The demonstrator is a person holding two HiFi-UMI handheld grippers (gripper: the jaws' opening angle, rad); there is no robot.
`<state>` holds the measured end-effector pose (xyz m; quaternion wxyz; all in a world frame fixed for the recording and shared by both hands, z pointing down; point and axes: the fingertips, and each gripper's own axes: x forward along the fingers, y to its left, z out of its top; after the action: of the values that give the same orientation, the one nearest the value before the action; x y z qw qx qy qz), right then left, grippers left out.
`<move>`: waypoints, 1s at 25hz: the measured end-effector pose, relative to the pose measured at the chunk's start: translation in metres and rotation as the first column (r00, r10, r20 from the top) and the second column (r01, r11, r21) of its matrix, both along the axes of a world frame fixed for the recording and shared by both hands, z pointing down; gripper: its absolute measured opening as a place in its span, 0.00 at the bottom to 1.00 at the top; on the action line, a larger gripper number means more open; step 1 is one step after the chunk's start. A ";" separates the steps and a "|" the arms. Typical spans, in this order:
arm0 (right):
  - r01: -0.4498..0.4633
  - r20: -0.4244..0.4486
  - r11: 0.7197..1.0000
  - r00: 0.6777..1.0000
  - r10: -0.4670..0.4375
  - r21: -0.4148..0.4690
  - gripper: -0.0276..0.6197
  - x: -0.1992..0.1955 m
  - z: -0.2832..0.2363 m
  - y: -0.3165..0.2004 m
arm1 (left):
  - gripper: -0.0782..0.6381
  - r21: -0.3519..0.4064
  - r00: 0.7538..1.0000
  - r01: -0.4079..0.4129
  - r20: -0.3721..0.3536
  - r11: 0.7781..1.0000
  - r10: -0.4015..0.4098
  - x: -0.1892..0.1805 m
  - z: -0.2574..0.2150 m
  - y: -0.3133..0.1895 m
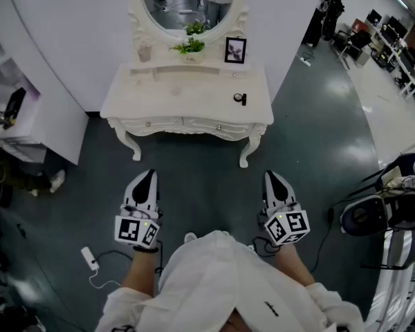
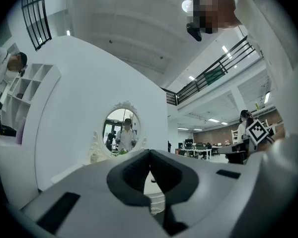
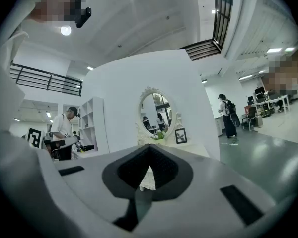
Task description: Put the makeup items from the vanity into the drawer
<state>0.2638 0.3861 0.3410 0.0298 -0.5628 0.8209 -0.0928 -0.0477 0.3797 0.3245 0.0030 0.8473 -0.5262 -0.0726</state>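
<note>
You face a curved white partition wall (image 1: 55, 47) rising from a glossy grey-green floor (image 1: 194, 158), with white open shelving (image 3: 96, 125) to its left, rows of office desks (image 1: 394, 43) off to the right, and a black-railed balcony (image 2: 228, 58) under round ceiling lamps (image 3: 65, 30).

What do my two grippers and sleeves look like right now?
The left gripper and right gripper match: white shells narrowing to black tips, each with a cube of black-and-white square markers at the rear. The person wears a loose white top.
</note>
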 end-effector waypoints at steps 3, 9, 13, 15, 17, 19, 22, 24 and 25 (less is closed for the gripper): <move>0.008 -0.005 1.000 1.000 -0.007 0.006 0.07 -0.003 0.000 -0.004 | 0.15 0.001 1.000 -0.001 0.003 1.000 0.001 -0.001 0.001 -0.003; 0.015 -0.012 1.000 1.000 -0.015 0.009 0.07 -0.009 -0.001 -0.005 | 0.15 0.010 1.000 -0.006 0.003 1.000 0.006 -0.004 -0.001 -0.005; 0.016 -0.006 1.000 1.000 -0.016 0.015 0.07 -0.014 -0.003 -0.003 | 0.15 0.016 1.000 -0.016 0.001 1.000 0.016 -0.007 -0.003 -0.007; 0.019 -0.005 1.000 1.000 -0.019 0.014 0.07 -0.016 -0.004 -0.003 | 0.15 0.016 1.000 -0.026 0.005 1.000 0.026 -0.006 -0.003 -0.009; 0.020 -0.008 1.000 1.000 -0.020 0.012 0.07 -0.019 -0.003 -0.002 | 0.15 0.010 0.999 -0.054 0.008 0.999 0.053 -0.003 -0.001 -0.009; 0.020 -0.012 1.000 1.000 -0.020 0.007 0.07 -0.022 -0.003 0.000 | 0.27 -0.010 0.996 -0.094 -0.001 0.995 0.094 0.001 0.002 -0.010; 0.018 -0.016 1.000 1.000 -0.018 0.002 0.07 -0.029 -0.001 0.000 | 0.46 -0.044 0.992 -0.124 -0.020 0.991 0.124 0.000 0.010 -0.013; 0.019 -0.018 1.000 1.000 -0.019 -0.001 0.07 -0.035 -0.001 -0.001 | 0.52 -0.041 0.994 -0.112 -0.009 0.993 0.112 -0.005 0.013 -0.013; 0.019 -0.019 1.000 1.000 -0.019 -0.003 0.07 -0.039 -0.001 -0.001 | 0.55 -0.034 0.994 -0.106 0.000 0.994 0.106 -0.008 0.014 -0.012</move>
<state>0.2252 0.3850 0.3399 0.0204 -0.5558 0.8263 -0.0888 -0.0554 0.3681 0.3386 0.0206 0.8738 -0.4817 -0.0627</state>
